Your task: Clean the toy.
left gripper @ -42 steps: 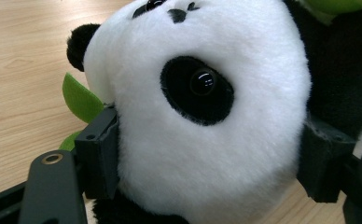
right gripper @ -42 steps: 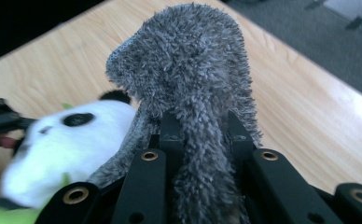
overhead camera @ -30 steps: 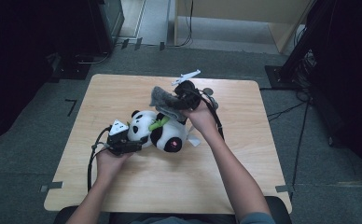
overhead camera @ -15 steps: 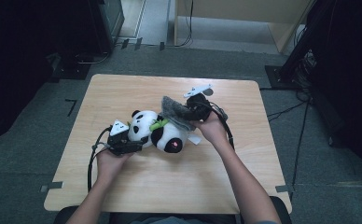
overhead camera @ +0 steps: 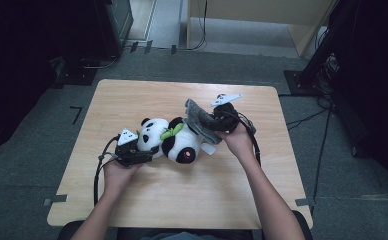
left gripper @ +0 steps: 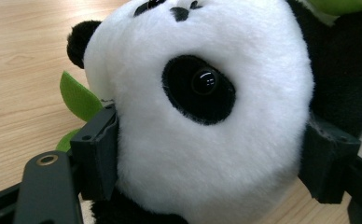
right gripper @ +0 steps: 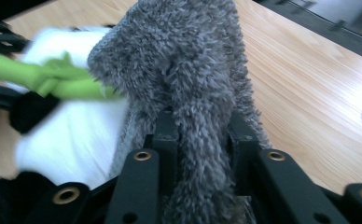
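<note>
Panda (overhead camera: 174,140) lies mid-table (overhead camera: 147,200), head toward the person's left. Left gripper (overhead camera: 143,154) has its jaws spread wide and clamped on the white head (left gripper: 207,107), one pad at each side. Right gripper (overhead camera: 213,122) pinches a grey fuzzy cloth (right gripper: 193,88) tight between near-closed jaws; the cloth drapes against the panda's body, beside the green leaf (right gripper: 53,77).

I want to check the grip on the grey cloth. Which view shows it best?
The right gripper view: the grey cloth fills its middle, pinched between the right gripper's black jaws. The high view shows the cloth small, draped against the panda. The left gripper view shows the panda's head.
</note>
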The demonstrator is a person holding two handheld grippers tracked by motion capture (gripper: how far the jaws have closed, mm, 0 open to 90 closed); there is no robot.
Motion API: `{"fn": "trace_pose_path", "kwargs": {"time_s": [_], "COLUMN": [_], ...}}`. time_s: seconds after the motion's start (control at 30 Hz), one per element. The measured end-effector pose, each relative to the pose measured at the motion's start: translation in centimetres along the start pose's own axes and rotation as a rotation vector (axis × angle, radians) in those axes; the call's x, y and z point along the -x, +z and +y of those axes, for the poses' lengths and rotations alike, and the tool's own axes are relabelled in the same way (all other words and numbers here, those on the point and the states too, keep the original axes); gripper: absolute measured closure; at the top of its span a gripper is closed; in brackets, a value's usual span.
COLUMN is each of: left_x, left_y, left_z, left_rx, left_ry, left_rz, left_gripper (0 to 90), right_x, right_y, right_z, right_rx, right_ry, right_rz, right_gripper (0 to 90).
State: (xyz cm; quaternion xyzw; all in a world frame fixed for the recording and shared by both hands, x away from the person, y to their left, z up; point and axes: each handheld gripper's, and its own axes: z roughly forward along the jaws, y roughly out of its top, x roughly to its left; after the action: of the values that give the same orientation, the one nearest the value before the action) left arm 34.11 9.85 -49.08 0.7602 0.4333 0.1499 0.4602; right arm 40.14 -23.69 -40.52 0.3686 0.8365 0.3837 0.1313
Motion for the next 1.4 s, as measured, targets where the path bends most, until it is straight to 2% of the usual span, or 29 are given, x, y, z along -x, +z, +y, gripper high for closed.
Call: {"fn": "trace_pose_path", "kwargs": {"time_s": [0.17,0.2,0.27,0.3,0.37,0.43,0.53,0.63,0.67,0.8,0.93,0.97,1.0,1.03,1.2,1.4], "left_x": [0.0,0.0,-0.1,-0.1,0.0,0.1,0.2,0.2,0.1,0.1,0.2,0.2,0.2,0.2,0.2,0.2], "left_y": [0.0,0.0,0.0,0.0,-0.1,-0.1,-0.1,-0.1,-0.1,-0.2,-0.2,-0.2,-0.2,-0.2,-0.1,-0.1], "left_z": [-0.1,-0.1,-0.2,-0.2,-0.2,-0.2,-0.2,-0.2,-0.2,-0.2,-0.2,-0.2,-0.2,-0.2,-0.1,-0.1], "left_rx": [0.004,0.009,0.013,0.013,0.012,0.012,0.012,0.01,0.01,0.007,0.005,0.005,0.005,0.005,0.005,0.005], "left_ry": [0.011,0.012,0.013,0.013,0.02,0.021,0.027,0.034,0.035,0.037,0.034,0.034,0.034,0.034,0.021,0.02], "left_rz": [-0.005,-0.005,-0.004,-0.004,0.0,0.003,0.011,0.01,0.009,0.01,0.009,0.009,0.01,0.01,0.01,0.009], "left_gripper": [19.6,19.4,19.3,19.3,19.2,19.0,18.9,19.0,19.0,19.0,19.0,18.9,18.9,18.9,19.0,18.8], "right_x": [0.7,0.9,0.9,0.9,0.8,0.2,-0.7,-1.3,-2.0,-3.3,-4.4,-4.4,-4.6,-4.6,-3.8,-3.1], "right_y": [-0.3,-0.6,-1.2,-1.5,-1.8,-2.6,-2.7,-2.2,-1.4,0.7,2.9,2.9,3.9,4.2,4.6,3.9], "right_z": [-1.2,-1.3,-1.0,-0.8,-0.4,1.1,2.8,3.8,4.7,5.8,6.1,6.1,5.8,5.6,4.4,3.2], "right_rx": [-0.01,-0.013,0.012,0.037,0.047,0.079,0.093,0.085,0.072,0.049,0.01,0.01,-0.033,-0.043,-0.017,-0.017], "right_ry": [0.016,0.033,0.035,0.033,0.033,0.017,-0.006,-0.022,-0.033,-0.056,-0.075,-0.075,-0.081,-0.081,-0.041,-0.044], "right_rz": [-0.008,-0.009,-0.028,-0.028,-0.023,-0.022,-0.004,0.006,0.021,0.048,0.065,0.065,0.059,0.059,0.076,0.064], "right_gripper": [72.7,73.1,73.7,73.8,73.8,73.8,73.7,73.6,73.4,73.4,72.8,72.8,72.5,72.3,70.9,70.2]}}
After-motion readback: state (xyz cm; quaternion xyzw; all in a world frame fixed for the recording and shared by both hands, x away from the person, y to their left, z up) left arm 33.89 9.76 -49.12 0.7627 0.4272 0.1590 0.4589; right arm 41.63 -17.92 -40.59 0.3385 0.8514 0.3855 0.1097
